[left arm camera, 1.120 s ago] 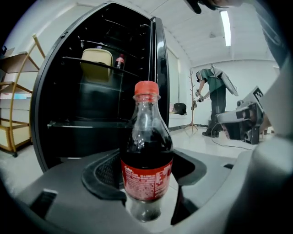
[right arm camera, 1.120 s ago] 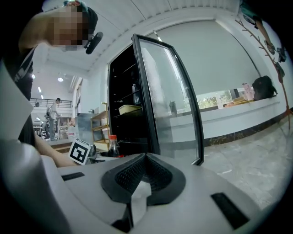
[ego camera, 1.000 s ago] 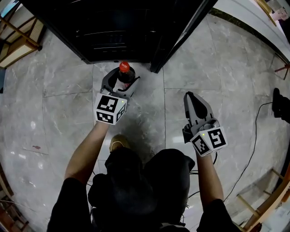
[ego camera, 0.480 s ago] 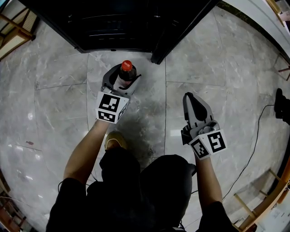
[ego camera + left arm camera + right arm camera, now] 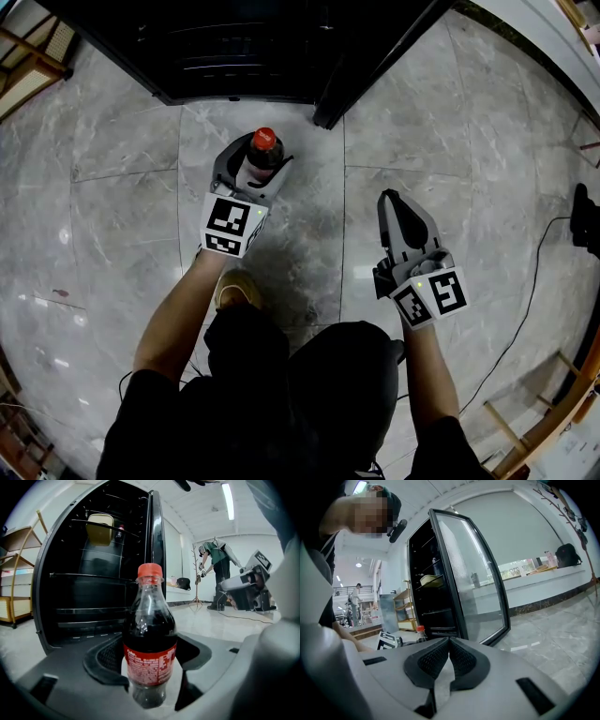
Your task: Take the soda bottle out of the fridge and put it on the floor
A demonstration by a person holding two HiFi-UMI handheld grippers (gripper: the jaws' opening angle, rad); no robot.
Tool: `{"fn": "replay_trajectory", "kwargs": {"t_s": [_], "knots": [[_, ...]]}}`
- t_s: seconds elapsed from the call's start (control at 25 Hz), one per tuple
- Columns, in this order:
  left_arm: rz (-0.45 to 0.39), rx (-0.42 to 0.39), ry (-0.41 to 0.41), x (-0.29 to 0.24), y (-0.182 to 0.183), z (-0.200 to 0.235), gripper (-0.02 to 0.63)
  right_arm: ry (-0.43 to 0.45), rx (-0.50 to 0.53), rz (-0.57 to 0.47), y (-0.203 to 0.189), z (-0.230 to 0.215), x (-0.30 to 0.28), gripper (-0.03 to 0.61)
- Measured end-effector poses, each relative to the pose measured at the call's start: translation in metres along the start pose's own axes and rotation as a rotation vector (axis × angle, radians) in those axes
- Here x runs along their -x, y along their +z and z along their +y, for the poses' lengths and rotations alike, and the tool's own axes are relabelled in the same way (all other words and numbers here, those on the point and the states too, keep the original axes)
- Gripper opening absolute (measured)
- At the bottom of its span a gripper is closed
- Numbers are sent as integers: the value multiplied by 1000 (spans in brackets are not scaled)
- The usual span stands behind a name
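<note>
soda bottle (image 5: 149, 639) clamped upright in left gripper (image 5: 251, 161) before open fridge (image 5: 234, 56); right gripper (image 5: 390, 199) jaws held together, nothing between them.

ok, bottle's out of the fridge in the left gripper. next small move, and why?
Probably ease the left gripper straight down until the soda bottle stands on the floor. It sits upright between the fingers, clear of the open fridge; I can't tell whether its base touches the tile yet.
</note>
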State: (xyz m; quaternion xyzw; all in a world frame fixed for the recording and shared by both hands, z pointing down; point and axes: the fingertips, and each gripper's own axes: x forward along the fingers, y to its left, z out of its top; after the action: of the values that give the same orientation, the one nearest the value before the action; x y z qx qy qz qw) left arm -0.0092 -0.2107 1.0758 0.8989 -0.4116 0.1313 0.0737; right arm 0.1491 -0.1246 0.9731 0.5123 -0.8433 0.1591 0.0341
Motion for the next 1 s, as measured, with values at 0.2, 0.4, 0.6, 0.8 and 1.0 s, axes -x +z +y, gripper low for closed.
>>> {"fn": "replay_trajectory", "kwargs": {"t_s": [0.2, 0.4, 0.6, 0.8, 1.0], "knots": [[8, -1, 4, -2, 0, -2, 313, 4, -3, 1, 0, 0, -1, 25], [-8, -26, 0, 4, 14, -3, 313, 0, -14, -2, 5, -1, -2, 25], [-15, -22, -10, 22, 46, -10, 313, -19, -9, -10, 37, 0, 3, 25], [0, -16, -17, 33, 70, -11, 313, -20, 10, -28, 76, 10, 5, 25], [4, 33, 0, 59, 126, -5, 313, -23, 8, -14, 123, 29, 11, 25]]}}
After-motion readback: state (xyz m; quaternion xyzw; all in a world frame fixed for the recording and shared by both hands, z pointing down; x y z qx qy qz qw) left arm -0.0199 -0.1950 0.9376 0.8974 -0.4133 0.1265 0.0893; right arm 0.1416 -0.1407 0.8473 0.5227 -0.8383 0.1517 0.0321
